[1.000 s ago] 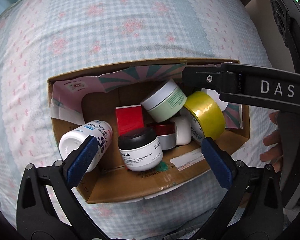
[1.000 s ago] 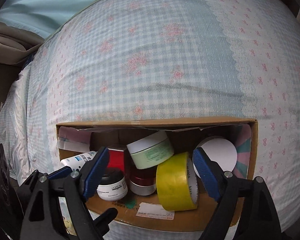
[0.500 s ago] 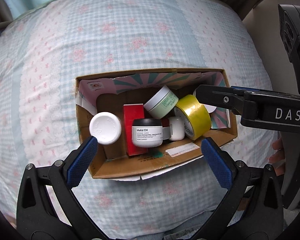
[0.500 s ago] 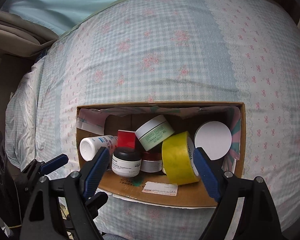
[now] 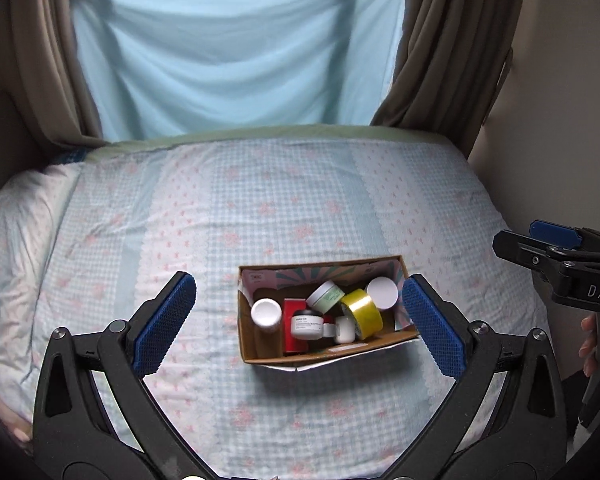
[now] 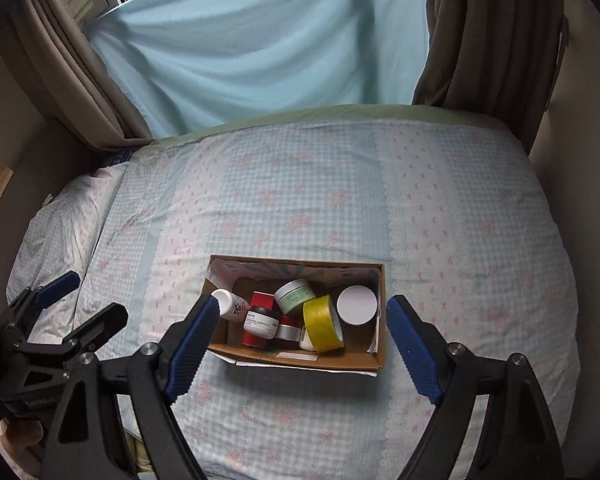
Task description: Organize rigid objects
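An open cardboard box (image 5: 260, 350) (image 6: 300, 360) sits on the bed. Inside lie a yellow tape roll (image 5: 362, 314) (image 6: 322, 322), a white bottle (image 5: 266, 314) (image 6: 230, 304), a red box (image 5: 294, 330) (image 6: 262, 300), a black-lidded jar (image 5: 307, 323) (image 6: 262, 320), a green-white jar (image 5: 326, 296) (image 6: 295, 296) and a white round lid (image 5: 382, 292) (image 6: 357, 305). My left gripper (image 5: 300, 322) hangs open high above the box, holding nothing. My right gripper (image 6: 298, 346) is open too, empty, well above the box. In the left wrist view the right gripper (image 5: 556, 246) shows at the right edge.
The bed (image 5: 260, 208) has a pale blue checked cover with pink flowers. A pillow (image 5: 16, 220) lies at the left. Behind hang a light blue sheet (image 5: 236, 48) and brown curtains (image 5: 452, 40). A wall (image 5: 560, 100) runs along the right. A hand (image 5: 588, 344) holds the right gripper.
Both grippers have risen far above the box and tilted up, so the box looks much smaller and the curtains and window came into view. Both stay open and empty.
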Demonstrator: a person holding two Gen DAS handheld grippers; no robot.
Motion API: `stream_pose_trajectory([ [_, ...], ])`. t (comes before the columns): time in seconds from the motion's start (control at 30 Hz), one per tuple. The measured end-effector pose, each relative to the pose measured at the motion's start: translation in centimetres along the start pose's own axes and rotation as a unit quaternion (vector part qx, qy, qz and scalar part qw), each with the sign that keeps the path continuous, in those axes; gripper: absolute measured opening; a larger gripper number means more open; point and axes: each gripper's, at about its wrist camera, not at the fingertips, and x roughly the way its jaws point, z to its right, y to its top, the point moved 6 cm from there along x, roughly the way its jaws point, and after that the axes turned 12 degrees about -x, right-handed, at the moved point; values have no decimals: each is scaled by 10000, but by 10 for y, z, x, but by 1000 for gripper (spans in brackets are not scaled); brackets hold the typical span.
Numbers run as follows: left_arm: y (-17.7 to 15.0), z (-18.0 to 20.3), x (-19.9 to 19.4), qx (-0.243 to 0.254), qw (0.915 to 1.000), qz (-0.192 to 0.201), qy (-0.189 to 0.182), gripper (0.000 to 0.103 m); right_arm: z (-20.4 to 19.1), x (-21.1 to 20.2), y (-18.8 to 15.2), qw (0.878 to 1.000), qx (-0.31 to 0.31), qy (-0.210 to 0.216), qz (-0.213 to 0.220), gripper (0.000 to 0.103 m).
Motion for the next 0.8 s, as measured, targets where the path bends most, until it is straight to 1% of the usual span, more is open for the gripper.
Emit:
stream_pose_trajectory([
  [0.03, 5, 5, -20, 13, 9997, 220, -51, 103, -3, -44, 5, 9987, -118, -264, 425, 83],
  [0.07, 10, 9, -39, 33, 9991, 425, -80, 103, -4, -64, 6, 9972, -168, -409, 599, 83],
  [0.1, 13, 14, -57, 59, 9980, 619, -104, 103, -4, -64, 6, 9972, -168, -409, 599, 83],
  [0.17, 15, 22, -90, 96, 9947, 1013, -121, 103, -7, -99, 5, 9936, -211, -611, 928, 83],
  [0.2, 16, 25, -104, 119, 9929, 1173, -152, 103, -10, -127, 2, 9897, -212, -766, 1192, 83],
  [0.23, 16, 27, -115, 127, 9912, 1309, -166, 103, -10, -127, 2, 9897, -212, -766, 1192, 83],
  [0.33, 13, 32, -142, 135, 9867, 1613, -176, 103, -13, -157, -7, 9840, -190, -966, 1485, 83],
  [0.37, 10, 34, -149, 140, 9857, 1667, -190, 103, -14, -171, -14, 9810, -164, -1035, 1635, 83],
  [0.4, 6, 36, -154, 150, 9852, 1698, -203, 103, -14, -171, -14, 9810, -164, -1035, 1635, 83],
  [0.43, 3, 37, -158, 152, 9848, 1720, -210, 103, -16, -183, -20, 9777, -186, -1125, 1765, 83],
  [0.47, -2, 38, -162, 149, 9845, 1735, -211, 103, -16, -183, -20, 9777, -186, -1125, 1765, 83],
  [0.53, -8, 38, -165, 113, 9844, 1740, -229, 103, -22, -194, -28, 9738, -239, -1243, 1891, 83],
  [0.67, -17, 38, -170, 55, 9845, 1735, -251, 103, -24, -200, -34, 9726, -220, -1228, 1960, 83],
  [0.8, -19, 38, -172, 56, 9840, 1766, -213, 103, -24, -204, -40, 9716, -242, -1231, 2006, 83],
])
